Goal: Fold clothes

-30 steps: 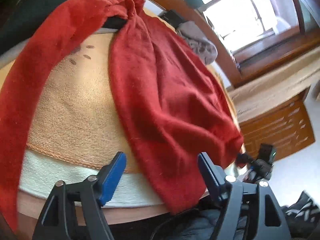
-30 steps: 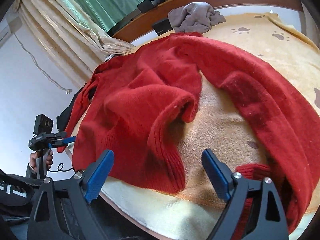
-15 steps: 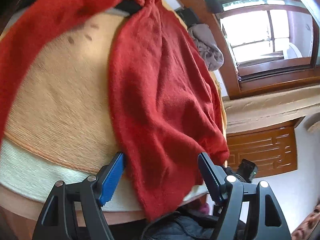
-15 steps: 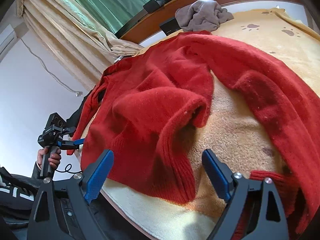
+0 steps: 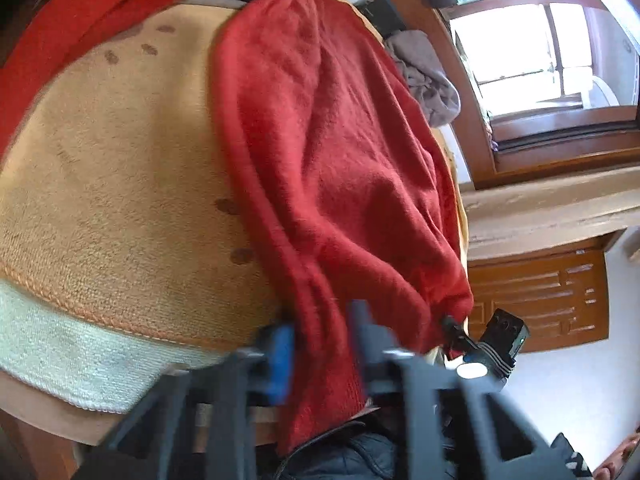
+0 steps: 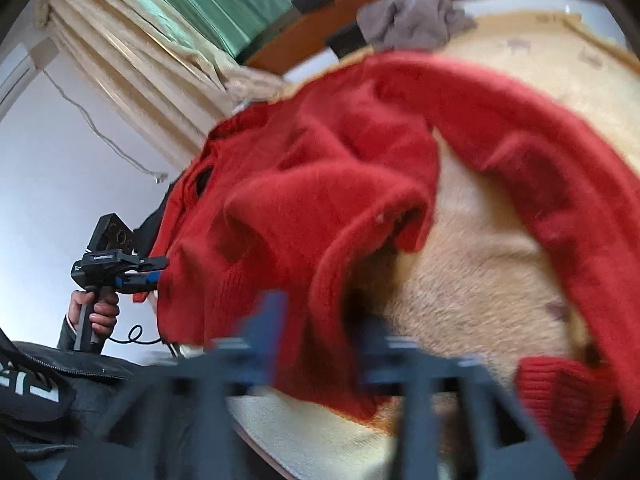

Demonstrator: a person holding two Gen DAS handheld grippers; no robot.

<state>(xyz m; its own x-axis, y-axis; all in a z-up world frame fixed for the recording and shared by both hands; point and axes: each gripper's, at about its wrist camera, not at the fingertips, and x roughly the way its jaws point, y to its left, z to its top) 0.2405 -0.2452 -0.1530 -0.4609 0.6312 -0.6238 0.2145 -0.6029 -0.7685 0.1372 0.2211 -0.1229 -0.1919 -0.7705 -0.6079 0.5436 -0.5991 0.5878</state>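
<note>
Both jaws sets pinched on cloth: left hand-held gripper is clamped on the hem edge of the red sweater, right hand-held gripper clamped on the hem near the other corner. Both views motion-blurred. Sweater lies rumpled on the tan paw-print blanket, hem hanging at the near edge, one sleeve strung out to the side. A grey garment sits at the far end. Step looks like grab-and-spread before folding. Next probably: lift both corners together, pull taut, lay flat.
</note>
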